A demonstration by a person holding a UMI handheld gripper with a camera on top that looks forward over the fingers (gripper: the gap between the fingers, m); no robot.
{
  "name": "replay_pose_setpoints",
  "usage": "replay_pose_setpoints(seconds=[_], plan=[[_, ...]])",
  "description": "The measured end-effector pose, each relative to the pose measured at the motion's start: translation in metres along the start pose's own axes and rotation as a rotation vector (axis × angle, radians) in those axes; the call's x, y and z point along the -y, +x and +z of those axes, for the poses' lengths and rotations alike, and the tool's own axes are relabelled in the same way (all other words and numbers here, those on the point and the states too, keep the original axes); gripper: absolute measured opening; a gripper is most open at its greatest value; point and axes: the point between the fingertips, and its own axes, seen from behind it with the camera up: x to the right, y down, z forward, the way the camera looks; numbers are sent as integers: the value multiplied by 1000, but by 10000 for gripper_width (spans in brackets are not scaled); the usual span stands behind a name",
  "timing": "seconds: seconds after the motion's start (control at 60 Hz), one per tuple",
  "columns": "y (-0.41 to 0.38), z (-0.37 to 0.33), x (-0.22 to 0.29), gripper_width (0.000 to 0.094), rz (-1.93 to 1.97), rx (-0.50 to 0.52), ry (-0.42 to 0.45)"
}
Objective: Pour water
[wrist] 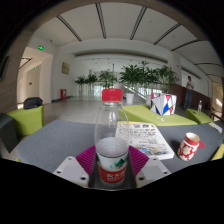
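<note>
Standing upright between the fingers, the bottle (112, 140) fills the middle of the gripper view: clear plastic, red cap, a red and green label low on its body. Both pink pads (86, 159) press against its lower sides, so the gripper (112, 172) is pinching the bottle. Its base is hidden behind the fingers, so whether it rests on the table (55, 140) cannot be told. Just beyond it and to the right a newspaper (148, 136) lies flat on the grey top. Further right stands a red and white mug (189, 146). Behind the paper, a carton (164, 103) in red, white and blue sits upright. Yellow-green chairs (26, 120) stand around the table, and potted plants (135, 75) line the far side of the hall
</note>
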Motion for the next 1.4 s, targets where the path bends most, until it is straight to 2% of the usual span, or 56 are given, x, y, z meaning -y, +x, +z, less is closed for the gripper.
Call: replay_pose_setpoints(seconds=[0.067,0.15,0.267,0.367,0.55,0.7,0.783,0.85,1.017,1.15,1.4], plan=[[2,0,2,400,10,0,11],[-2,-3,5,348,16,26,16],[-9,-19,24,346,48,81,44],[-7,-40,65,342,144,162,113],[21,-79,160,342,570,408,221],[66,-95,207,341,1088,632,207],[98,-91,215,343,1376,747,187],[131,-72,205,344,1574,790,172],[177,-36,165,341,1923,811,121],[195,-19,116,342,2089,744,76],[195,-12,109,342,2085,743,22]])
